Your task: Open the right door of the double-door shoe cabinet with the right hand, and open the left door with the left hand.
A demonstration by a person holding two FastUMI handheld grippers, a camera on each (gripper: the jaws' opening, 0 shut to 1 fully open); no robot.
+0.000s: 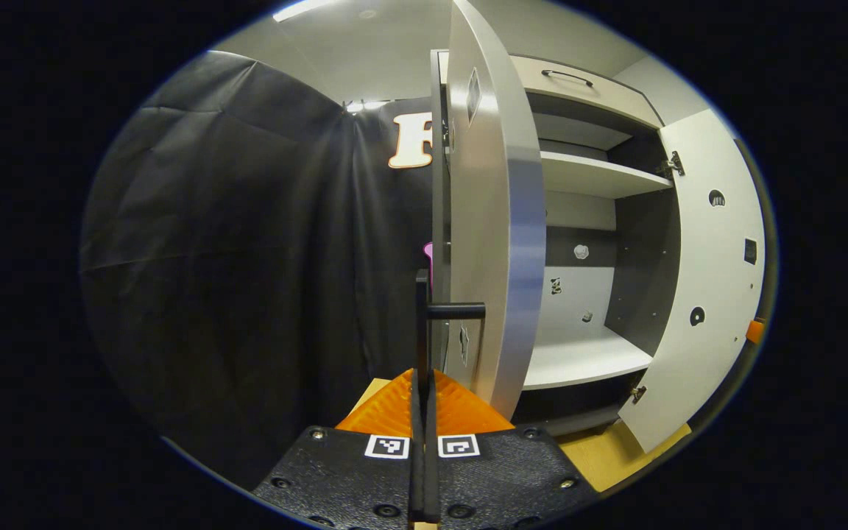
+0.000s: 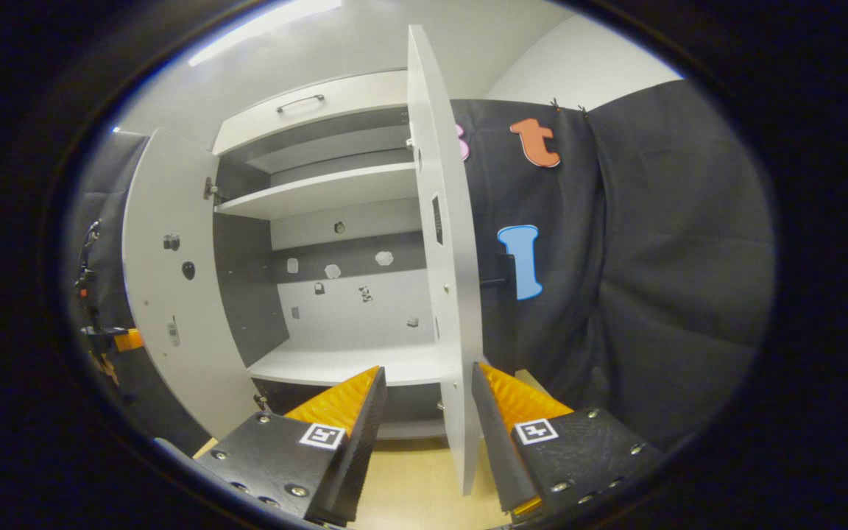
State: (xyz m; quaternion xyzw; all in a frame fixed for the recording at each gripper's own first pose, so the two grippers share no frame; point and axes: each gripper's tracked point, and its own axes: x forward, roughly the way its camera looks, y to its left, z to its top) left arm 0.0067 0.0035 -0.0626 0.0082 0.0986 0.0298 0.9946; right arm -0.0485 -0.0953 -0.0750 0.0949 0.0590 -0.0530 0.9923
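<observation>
Left tool [image 1: 424,383] clamped on left door's handle [image 1: 422,324]; right tool [image 2: 424,397] wide, straddling right door [image 2: 446,294] edge.

walls: black cloth [image 1: 247,243] | ceiling: strip light [image 2: 262,26] | floor: light, perhaps wood [image 2: 417,486]

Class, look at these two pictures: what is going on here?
A person with a gripper in each hand is opening a double-door shoe cabinet. Both doors stand wide open on bare shelves. The left gripper is shut on the left door's handle. The right gripper is open, its fingers on either side of the right door's edge, not pressing it.
</observation>
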